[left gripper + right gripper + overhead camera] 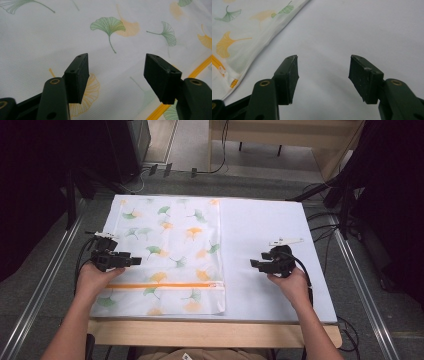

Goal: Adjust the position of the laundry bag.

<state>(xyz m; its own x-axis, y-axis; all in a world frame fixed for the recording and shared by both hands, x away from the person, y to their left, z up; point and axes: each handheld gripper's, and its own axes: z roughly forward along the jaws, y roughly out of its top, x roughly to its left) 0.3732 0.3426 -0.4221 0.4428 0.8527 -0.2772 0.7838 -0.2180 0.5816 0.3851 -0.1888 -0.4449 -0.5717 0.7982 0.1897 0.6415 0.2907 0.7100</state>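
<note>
A white mesh bag (167, 255) printed with green and orange ginkgo leaves lies flat on the left half of the table, an orange zipper (165, 285) running across its near part. My left gripper (137, 261) hovers over the bag's left side, pointing right, jaws open with nothing between them; the leaf print (110, 26) and the zipper (200, 67) show beyond its jaws. My right gripper (253, 264) stands open over the bare white sheet to the right of the bag, pointing left toward it. The bag's right edge (274, 35) and the zipper's end (222, 71) lie ahead of it to the left.
A white sheet (270, 235) covers the tabletop, with a wooden edge (210, 332) at the front. Cables (325, 227) trail off the right side. Metal rails (45, 285) run along both sides of the table on the grey floor.
</note>
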